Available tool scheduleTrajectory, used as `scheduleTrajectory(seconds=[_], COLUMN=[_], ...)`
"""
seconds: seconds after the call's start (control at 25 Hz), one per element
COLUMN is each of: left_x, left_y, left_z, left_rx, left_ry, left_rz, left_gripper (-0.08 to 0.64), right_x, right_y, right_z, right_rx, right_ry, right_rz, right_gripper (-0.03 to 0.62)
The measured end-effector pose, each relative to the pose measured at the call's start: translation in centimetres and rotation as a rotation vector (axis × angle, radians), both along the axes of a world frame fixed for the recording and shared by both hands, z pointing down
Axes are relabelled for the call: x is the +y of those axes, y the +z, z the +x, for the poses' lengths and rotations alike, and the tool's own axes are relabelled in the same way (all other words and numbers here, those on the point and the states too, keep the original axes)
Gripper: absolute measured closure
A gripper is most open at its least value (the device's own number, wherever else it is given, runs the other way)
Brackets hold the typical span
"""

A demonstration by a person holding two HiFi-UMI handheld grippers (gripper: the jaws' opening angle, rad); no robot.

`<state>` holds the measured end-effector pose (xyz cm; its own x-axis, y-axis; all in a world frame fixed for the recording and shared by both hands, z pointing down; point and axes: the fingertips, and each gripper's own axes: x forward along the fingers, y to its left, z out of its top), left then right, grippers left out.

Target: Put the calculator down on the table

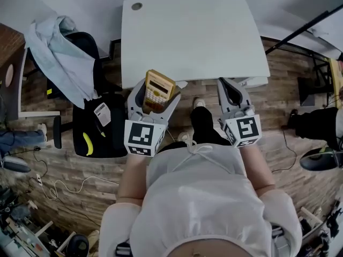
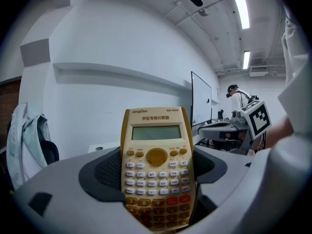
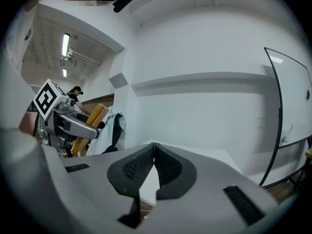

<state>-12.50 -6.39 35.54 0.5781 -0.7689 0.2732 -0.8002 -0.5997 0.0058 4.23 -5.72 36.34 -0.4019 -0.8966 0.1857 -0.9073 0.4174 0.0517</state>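
Note:
A yellow calculator [image 1: 159, 91] stands upright between the jaws of my left gripper [image 1: 155, 94], which is shut on its sides. In the left gripper view the calculator [image 2: 156, 165] faces the camera, keys and screen showing, its lower end hidden between the jaws. It hangs just in front of the near edge of the white table [image 1: 203, 36], above the floor. My right gripper [image 1: 231, 92] is shut with nothing in it, pads touching at the tips, also at the table's near edge. The right gripper view shows my left gripper [image 3: 73, 126] with the calculator [image 3: 90, 121].
A black chair [image 1: 88, 116] draped with a pale jacket [image 1: 59, 47] stands left of the table. A wooden desk corner [image 1: 8, 47] is at far left. Cables lie on the wood floor [image 1: 59, 183]. A whiteboard [image 3: 292, 126] stands to the right. Another person [image 2: 239, 99] stands far off.

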Motion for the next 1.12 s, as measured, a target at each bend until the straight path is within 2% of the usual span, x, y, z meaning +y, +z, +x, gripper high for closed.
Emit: scheduleTrajectory(seconds=[0.28, 0.56, 0.68, 1.12], left_x=[-9.3, -19.0, -22.0, -28.9], left_y=[0.6, 2.4, 4.1, 15.4], left_z=[1.3, 4.4, 5.8, 6.7], left_rx=[-0.037, -0.069, -0.114, -0.185], left_ry=[-0.065, -0.129, -0.143, -0.128], left_rz=[-0.005, -0.047, -0.069, -0.323], left_gripper=[0.147, 0.147, 0.148, 0.147], right_x=[-10.5, -20.7, -23.8, -31.2], right_y=[0.1, 1.6, 3.0, 10.6], right_z=[2.4, 5.7, 7.0, 6.3], right_rx=[-0.038, -0.055, -0.042, -0.02], right_ry=[-0.041, -0.07, -0.088, -0.156], right_rz=[0.02, -0.024, -0.059, -0.208], right_gripper=[0.588, 0.588, 0.588, 0.586])
